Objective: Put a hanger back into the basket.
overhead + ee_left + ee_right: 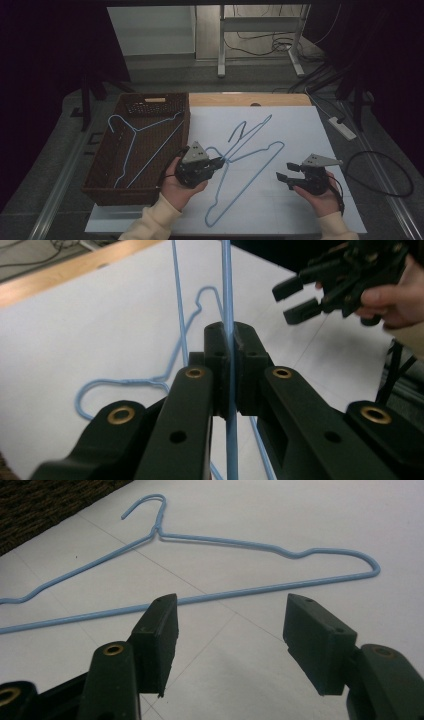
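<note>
Hanger [248, 172] lies on the white sheet [300, 130], near its left edge, beside the basket [102, 192]. Left gripper [216, 163] is clamped on its thin wire; right gripper [286, 177] hangs with jaws apart. Lifted one-sided, it may swing or slip.

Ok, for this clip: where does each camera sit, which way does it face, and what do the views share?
High view: above the person's side, facing forward and down on the table; both hands, left claw, right claw, basket.
Left gripper view: rides the left claw, looking along jaws shut on a blue hanger; right claw beyond.
Right gripper view: rides the right claw, jaws apart, facing a hanger lying flat.
Shared: blue hangers on white sheet.
</note>
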Demonstrator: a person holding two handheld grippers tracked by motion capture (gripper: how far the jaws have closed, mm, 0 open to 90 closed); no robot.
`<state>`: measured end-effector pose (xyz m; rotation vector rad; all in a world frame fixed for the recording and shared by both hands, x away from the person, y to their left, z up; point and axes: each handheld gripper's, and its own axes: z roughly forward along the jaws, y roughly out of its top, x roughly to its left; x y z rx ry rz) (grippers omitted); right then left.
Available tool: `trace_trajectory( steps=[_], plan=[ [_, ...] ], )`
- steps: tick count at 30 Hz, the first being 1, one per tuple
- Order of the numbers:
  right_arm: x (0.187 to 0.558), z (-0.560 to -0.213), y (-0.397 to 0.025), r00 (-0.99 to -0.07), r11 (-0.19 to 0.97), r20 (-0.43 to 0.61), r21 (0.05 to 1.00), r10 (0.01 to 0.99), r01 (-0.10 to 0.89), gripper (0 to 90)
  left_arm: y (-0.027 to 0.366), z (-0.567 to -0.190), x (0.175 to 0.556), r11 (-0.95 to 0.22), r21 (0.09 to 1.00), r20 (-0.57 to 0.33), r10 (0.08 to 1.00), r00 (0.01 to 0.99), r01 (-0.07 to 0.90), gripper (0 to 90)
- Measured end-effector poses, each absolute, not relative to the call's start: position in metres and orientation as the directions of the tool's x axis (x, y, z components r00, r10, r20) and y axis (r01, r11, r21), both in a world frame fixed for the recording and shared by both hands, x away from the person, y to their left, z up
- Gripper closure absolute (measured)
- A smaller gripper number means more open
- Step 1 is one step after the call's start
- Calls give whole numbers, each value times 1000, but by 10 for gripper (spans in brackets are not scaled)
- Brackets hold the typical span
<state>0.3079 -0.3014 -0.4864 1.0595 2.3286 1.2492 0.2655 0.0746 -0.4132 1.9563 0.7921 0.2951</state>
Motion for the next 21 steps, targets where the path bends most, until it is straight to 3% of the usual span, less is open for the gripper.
trace_trajectory(
  steps=[9,21],
  plan=[
    [307,-487,-303,-688,346,81,818,722,459,381,117,-389,261,-247,890,-129,670,731,384,864],
    [308,-487,-302,-694,351,77,819,716,453,366,167,-382,259,-188,903,-140,721,679,386,864]
  ],
)
